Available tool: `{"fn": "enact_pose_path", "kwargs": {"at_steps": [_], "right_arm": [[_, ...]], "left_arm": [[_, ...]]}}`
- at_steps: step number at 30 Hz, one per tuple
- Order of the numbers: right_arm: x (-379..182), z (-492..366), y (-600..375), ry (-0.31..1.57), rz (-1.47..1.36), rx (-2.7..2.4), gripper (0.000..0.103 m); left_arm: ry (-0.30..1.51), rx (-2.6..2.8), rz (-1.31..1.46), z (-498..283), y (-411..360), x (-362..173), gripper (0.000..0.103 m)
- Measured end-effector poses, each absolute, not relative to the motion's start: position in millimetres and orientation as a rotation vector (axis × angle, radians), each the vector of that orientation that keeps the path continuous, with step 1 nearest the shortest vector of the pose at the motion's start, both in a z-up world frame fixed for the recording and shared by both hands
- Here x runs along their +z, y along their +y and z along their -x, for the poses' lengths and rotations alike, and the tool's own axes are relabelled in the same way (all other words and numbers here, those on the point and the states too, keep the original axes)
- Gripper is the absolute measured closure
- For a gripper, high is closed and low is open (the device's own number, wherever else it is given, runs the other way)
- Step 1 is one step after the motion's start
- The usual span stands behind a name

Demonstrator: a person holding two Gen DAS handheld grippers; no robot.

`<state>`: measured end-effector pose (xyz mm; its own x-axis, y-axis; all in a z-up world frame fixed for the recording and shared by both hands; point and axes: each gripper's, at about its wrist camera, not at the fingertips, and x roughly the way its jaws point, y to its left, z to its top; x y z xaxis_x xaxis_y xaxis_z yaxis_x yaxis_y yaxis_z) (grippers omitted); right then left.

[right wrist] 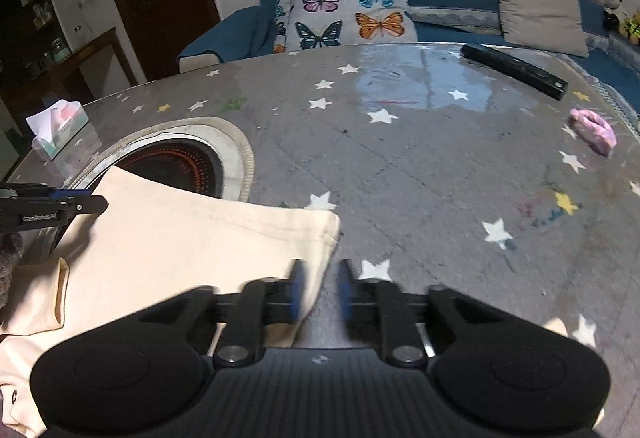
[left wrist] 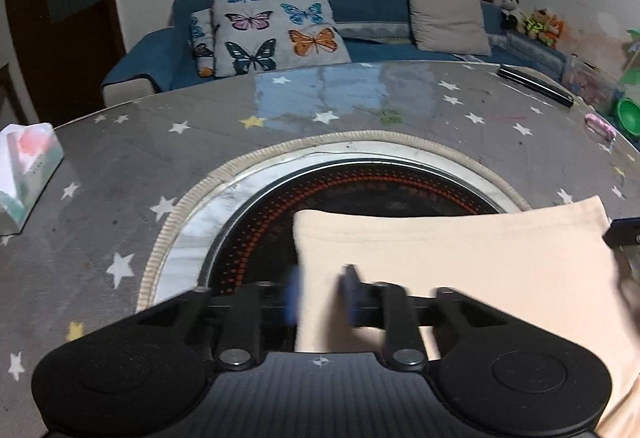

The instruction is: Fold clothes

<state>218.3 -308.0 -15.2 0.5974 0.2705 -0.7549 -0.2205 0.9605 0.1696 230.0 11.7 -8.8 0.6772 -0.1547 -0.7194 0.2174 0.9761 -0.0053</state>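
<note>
Lower centre of both frames: 2 grippers, left (left wrist: 320, 294) and right (right wrist: 320, 290), spread astride the shirt (left wrist: 460, 262) edges; you pinch next, then fold.

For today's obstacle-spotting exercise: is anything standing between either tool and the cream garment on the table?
Nothing visible. The left tool straddles the cream garment at its left edge, and the right tool straddles its right edge. Both look open, though blurred. The tissue box and remote lie well away.
</note>
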Motion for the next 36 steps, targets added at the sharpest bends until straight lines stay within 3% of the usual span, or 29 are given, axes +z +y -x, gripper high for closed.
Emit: {"fn": "enact_pose_path", "kwargs": {"at_steps": [2,21,25,29,31,36], "right_arm": [[-14,-222,-304,0.88,-0.046,0.286,0.099],[-13,-342,-217,0.788,0.003,0.344,0.099],[-5,-339,-214,0.777,0.056,0.346,0.092],[5,-304,-216,0.784,0.08,0.4,0.089],[9,-285,-218,0.789,0.092,0.429,0.08],[20,-238,-221,0.8,0.121,0.501,0.075]], "left_arm": [[0.783,-0.204,-0.082,-229,14,-8,0.1],[0.726,0.02,0.007,-274,85,7,0.101],[0.749,0.03,0.03,-276,90,5,0.096],[0.747,0.01,0.014,-254,86,12,0.082],[0.739,-0.028,-0.004,-236,80,17,0.077],[0.738,-0.136,-0.051,-186,61,23,0.076]]}}
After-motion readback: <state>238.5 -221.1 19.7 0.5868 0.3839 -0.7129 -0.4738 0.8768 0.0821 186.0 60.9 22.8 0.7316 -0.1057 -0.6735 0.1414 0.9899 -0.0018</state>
